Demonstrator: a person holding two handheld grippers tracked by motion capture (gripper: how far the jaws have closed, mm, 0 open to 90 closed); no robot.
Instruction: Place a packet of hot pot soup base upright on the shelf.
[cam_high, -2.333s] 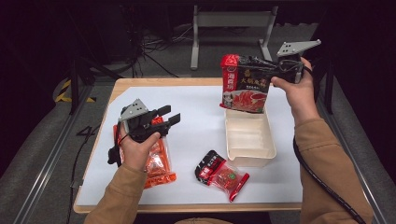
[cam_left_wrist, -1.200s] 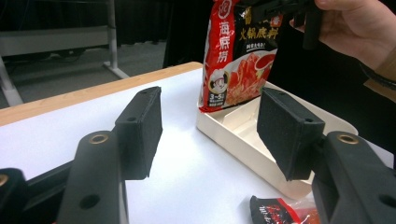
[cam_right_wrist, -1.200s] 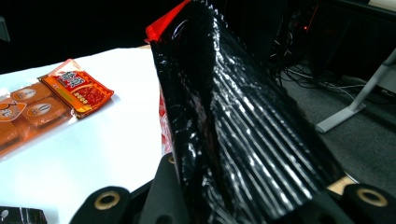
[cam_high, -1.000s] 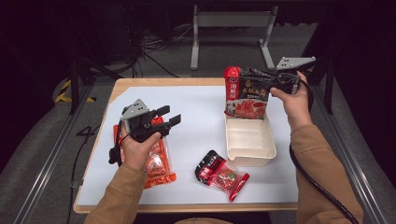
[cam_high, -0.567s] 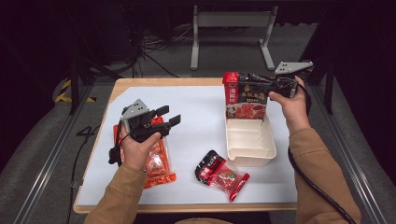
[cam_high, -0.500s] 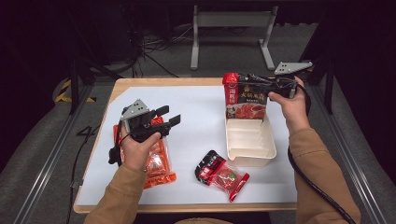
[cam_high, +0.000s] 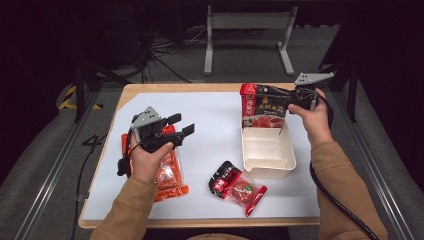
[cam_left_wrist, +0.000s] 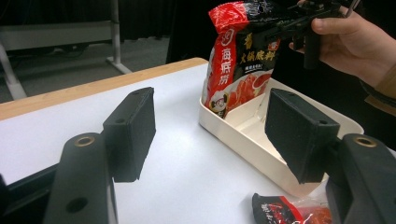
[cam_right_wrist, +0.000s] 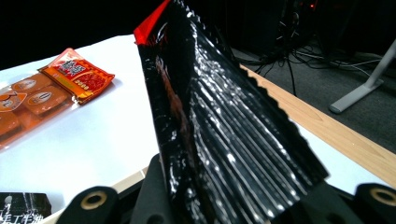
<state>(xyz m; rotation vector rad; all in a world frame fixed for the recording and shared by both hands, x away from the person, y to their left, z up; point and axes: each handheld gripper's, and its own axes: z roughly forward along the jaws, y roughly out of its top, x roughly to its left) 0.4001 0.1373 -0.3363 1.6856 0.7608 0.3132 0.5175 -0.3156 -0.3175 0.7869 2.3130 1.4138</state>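
Note:
A tall red and black sauce packet (cam_high: 260, 107) stands upright with its lower edge inside the cream tray (cam_high: 267, 150). My right gripper (cam_high: 280, 96) is shut on the packet's top right corner, and its jaws have just been opening a little with the packet (cam_right_wrist: 224, 121) still between them. My left gripper (cam_high: 181, 124) hovers over the left of the table, above an orange packet (cam_high: 167, 177). Its jaws (cam_left_wrist: 212, 135) stand open and have just been opening further, with nothing between them.
A small red and black packet (cam_high: 237, 187) lies in front of the tray, near the table's front edge. The white mat (cam_high: 215, 135) covers the wooden table. A metal stand (cam_high: 247, 20) and cables sit on the floor beyond the table.
My right hand has lowered the tall packet until its bottom sits in the cream tray. My left hand has stayed where it was.

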